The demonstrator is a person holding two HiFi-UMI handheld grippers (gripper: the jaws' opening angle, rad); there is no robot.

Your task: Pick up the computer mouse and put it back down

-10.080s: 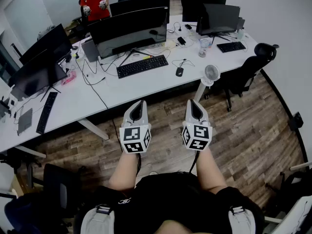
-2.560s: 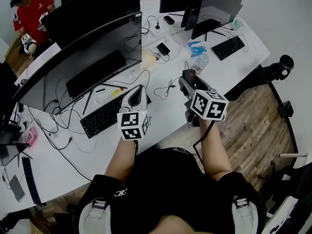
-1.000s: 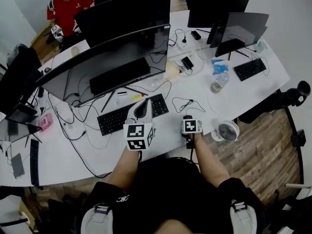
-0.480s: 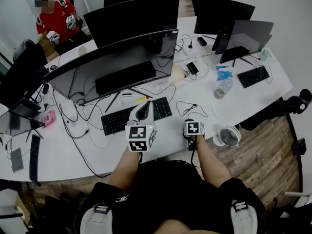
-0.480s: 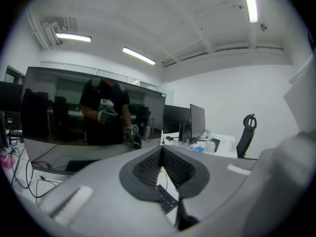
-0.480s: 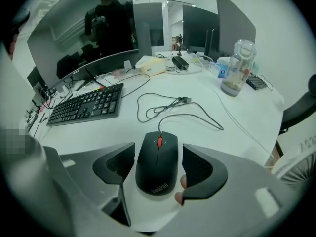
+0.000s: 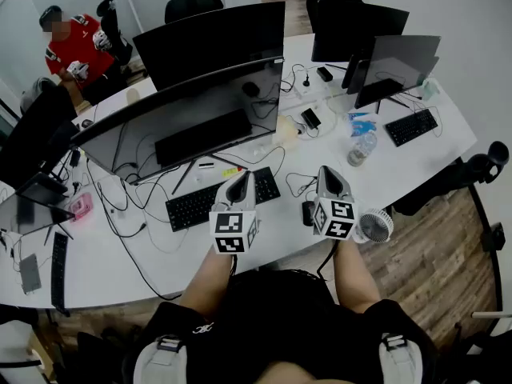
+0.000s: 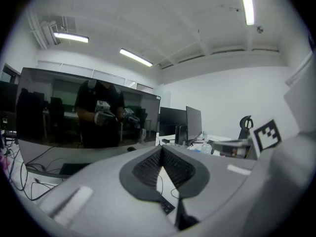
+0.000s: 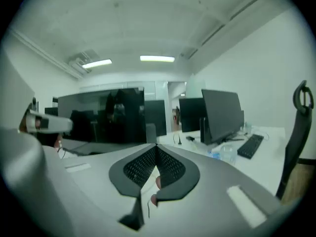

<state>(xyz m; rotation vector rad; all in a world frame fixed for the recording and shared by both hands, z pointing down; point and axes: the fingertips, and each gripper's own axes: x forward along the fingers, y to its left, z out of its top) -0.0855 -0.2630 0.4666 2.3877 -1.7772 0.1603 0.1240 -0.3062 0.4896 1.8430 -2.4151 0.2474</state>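
The black computer mouse lies on the white desk near its front edge. Its cable runs back toward the keyboard. My right gripper hovers just right of the mouse, level and pointing forward, jaws shut with nothing between them. In the right gripper view the ribbed pads meet at the tip. My left gripper hangs over the right end of the black keyboard, also shut and empty; its tips touch in the left gripper view.
A small white fan stands right of my right gripper at the desk edge. A water bottle, a phone and cables lie farther back. A wide curved monitor stands behind the keyboard. A person in red is at the far left.
My right gripper pointed down over the mouse; now it is tilted up and forward, beside the mouse. The mouse now shows on the desk. The left gripper barely moved.
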